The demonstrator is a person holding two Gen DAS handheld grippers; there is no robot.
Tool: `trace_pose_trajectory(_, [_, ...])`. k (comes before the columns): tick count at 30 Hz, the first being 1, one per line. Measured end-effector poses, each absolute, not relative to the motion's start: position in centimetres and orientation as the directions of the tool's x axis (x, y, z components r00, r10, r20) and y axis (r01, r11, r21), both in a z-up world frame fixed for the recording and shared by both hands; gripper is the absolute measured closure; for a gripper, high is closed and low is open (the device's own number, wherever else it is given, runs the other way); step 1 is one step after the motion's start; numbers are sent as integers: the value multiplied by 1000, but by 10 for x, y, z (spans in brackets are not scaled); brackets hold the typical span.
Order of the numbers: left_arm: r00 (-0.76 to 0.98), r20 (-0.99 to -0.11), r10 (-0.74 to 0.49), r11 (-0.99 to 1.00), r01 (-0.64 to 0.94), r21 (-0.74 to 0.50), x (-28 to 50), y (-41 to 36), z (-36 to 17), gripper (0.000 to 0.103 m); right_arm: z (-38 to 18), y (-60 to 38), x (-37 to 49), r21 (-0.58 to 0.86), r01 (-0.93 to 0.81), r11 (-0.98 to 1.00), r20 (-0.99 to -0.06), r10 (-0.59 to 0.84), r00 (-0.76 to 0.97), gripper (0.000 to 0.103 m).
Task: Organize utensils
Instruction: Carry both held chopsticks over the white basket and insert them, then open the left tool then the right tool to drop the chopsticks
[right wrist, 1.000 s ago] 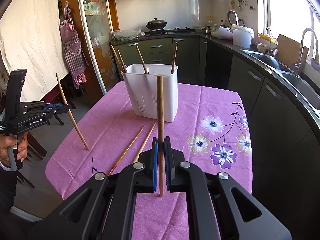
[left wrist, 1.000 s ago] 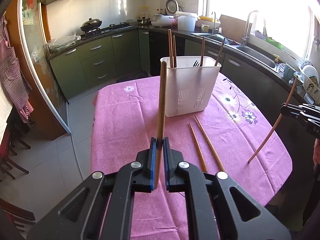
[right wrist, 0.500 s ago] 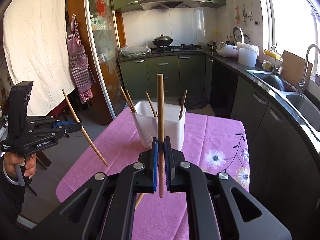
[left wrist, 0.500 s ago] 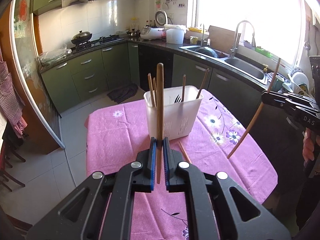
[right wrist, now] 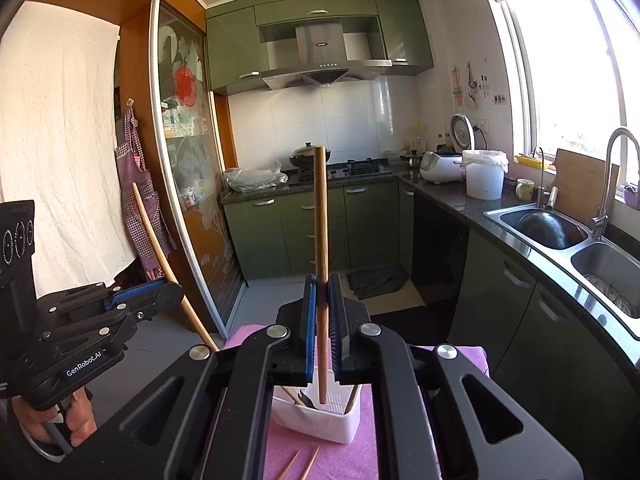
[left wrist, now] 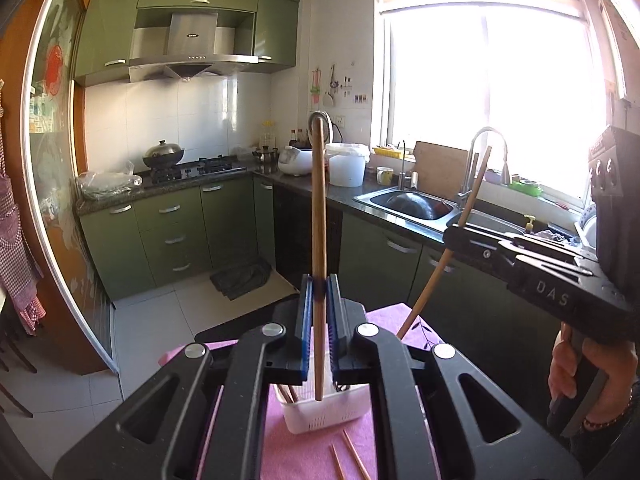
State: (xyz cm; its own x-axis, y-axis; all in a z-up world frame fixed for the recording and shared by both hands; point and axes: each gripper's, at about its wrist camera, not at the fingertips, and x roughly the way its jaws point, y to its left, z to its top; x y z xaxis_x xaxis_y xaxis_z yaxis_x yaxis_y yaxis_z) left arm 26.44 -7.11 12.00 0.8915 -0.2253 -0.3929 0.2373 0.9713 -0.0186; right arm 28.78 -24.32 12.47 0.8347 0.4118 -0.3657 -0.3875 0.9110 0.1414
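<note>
My left gripper (left wrist: 319, 286) is shut on a wooden chopstick (left wrist: 318, 220), held upright high above the white slotted utensil holder (left wrist: 325, 414); its lower tip hangs over the holder's opening. My right gripper (right wrist: 322, 286) is shut on another upright chopstick (right wrist: 320, 220), its tip just above the same holder (right wrist: 316, 420). The holder stands on the pink tablecloth (left wrist: 304, 456) and has several chopsticks and a dark fork in it. Each gripper shows in the other's view: the right one (left wrist: 452, 236) and the left one (right wrist: 168, 288), each with its chopstick slanted.
Two loose chopsticks (left wrist: 348, 460) lie on the cloth in front of the holder, also in the right wrist view (right wrist: 302, 464). Green kitchen cabinets (left wrist: 168, 232), a stove, and a counter with a sink (right wrist: 548, 228) surround the table.
Both grippers have risen well above the table with their chopsticks and come closer over the holder, which now sits low behind the fingers in both views.
</note>
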Motion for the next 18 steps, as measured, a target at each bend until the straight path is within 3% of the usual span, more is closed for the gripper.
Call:
trace_pose_trajectory(10, [798, -576, -175, 980, 200, -21, 315, -75, 50, 95, 46, -219, 325, 102, -386, 917, -524, 380, 763, 96])
trace_pose_trajectory(14, [777, -609, -160, 980, 200, -3, 315, -74, 37, 79, 35, -217, 324, 106, -396, 912, -542, 387, 746, 95])
trace_pose_trajectory(18, [780, -600, -176, 978, 210, -14, 303, -68, 44, 78, 47, -219, 306, 97, -407, 908, -514, 396, 761, 95])
